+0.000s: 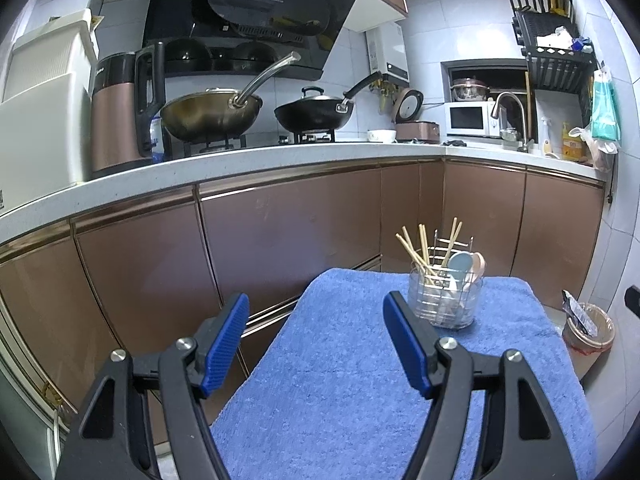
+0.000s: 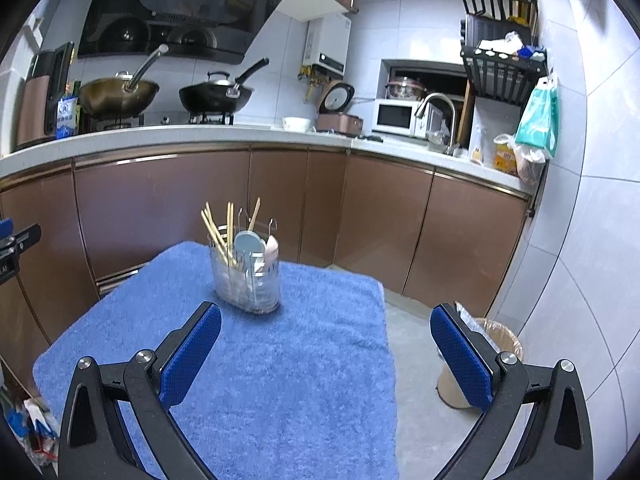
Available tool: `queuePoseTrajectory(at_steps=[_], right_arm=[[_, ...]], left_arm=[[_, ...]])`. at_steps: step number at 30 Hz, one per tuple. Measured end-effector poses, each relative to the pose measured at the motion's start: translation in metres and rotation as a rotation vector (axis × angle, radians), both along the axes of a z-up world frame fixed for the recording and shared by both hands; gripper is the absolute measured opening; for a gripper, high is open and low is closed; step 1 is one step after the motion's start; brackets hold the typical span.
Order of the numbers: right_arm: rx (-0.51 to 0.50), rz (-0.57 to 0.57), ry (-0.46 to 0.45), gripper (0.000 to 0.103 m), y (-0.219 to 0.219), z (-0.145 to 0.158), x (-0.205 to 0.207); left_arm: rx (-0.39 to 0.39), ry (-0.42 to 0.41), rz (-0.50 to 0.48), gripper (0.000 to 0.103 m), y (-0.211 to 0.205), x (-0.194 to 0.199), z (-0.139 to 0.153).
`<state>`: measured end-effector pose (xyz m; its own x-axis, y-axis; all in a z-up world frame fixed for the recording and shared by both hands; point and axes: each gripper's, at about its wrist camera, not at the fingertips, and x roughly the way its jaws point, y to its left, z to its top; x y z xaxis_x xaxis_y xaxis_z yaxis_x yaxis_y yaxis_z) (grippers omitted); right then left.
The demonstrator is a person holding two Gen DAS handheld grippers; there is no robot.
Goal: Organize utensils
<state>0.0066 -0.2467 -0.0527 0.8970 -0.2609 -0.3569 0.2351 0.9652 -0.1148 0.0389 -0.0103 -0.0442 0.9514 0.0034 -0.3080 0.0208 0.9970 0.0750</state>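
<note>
Left gripper [image 1: 316, 340]: black frame, blue ribbed pads, jaws spread wide, nothing between them. Right gripper [image 2: 326, 352]: same build, jaws spread wider, also empty. Both hover above the blue terry towel [image 1: 340, 400] that covers the small table.

Task object: the clear, wire-framed utensil holder [image 1: 445, 298] stands upright on the towel toward its far edge. In it: a bundle of pale wooden chopsticks [image 1: 416, 254] fanning up and leaning left, and a light-blue spoon [image 1: 460, 261] beside a pink spoon [image 1: 479, 263], bowls up. No loose utensils visible on the towel in either view.

Key relation: from the left gripper the holder lies ahead and to the right, just past its right pad. From the right gripper it lies ahead and to the left, near its left pad [image 2: 192, 354]. Neither is clearly nearer. Long axes of the utensils run near vertical, so any grasp would likely come from above or from the side across the shafts.

Judgement: task looks finished or nearly so.
</note>
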Motion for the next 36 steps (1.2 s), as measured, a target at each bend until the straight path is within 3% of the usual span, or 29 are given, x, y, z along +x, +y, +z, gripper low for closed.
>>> queuePoseTrajectory(at_steps=[16,36], right_arm=[[-0.017,0.004,-0.128,0.103,-0.005,0.045,0.005],[0.012,-0.039,-0.143,0.103,-0.029,0.039,0.025]], left_arm=[[-0.023,-0.141,-0.027,0.068,-0.015,0.01,0.048],[-0.025,-0.177,-0.028,0.068,-0.032,0.039,0.056]])
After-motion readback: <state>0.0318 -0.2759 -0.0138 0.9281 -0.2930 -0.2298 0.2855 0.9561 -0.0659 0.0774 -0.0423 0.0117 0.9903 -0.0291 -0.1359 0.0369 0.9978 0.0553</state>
